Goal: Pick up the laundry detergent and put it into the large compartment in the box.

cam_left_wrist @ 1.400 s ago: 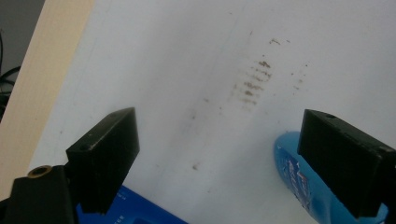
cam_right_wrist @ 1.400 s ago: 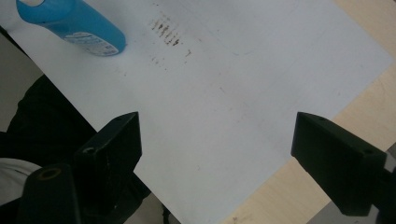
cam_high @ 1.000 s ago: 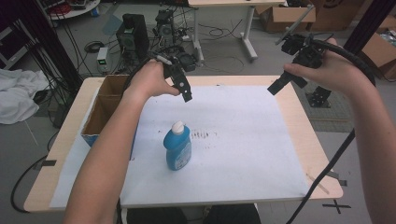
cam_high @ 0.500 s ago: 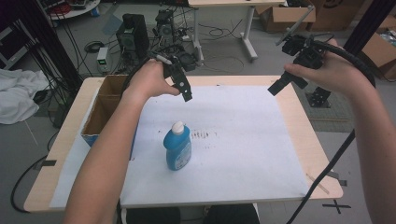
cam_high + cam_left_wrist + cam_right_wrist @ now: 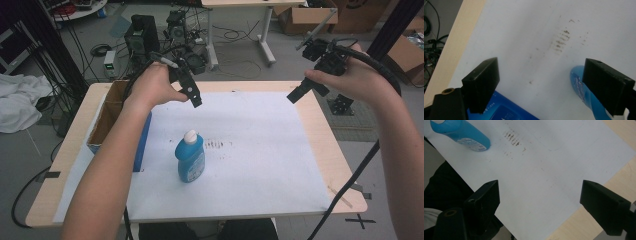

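Bottle (image 5: 190,159) of blue liquid with a white cap stands upright left of centre in the high view, on the white sheet (image 5: 260,150) covering the bench (image 5: 327,145), just beside brown smudges (image 5: 216,145). Left gripper (image 5: 196,100) hovers above it, jaws wide apart and empty. Right gripper (image 5: 296,94), upper right, hangs open too, holding nothing. Cardboard box (image 5: 107,117) sits at the left edge.

text: none legible | bottle (image 5: 190,159) label: print too small
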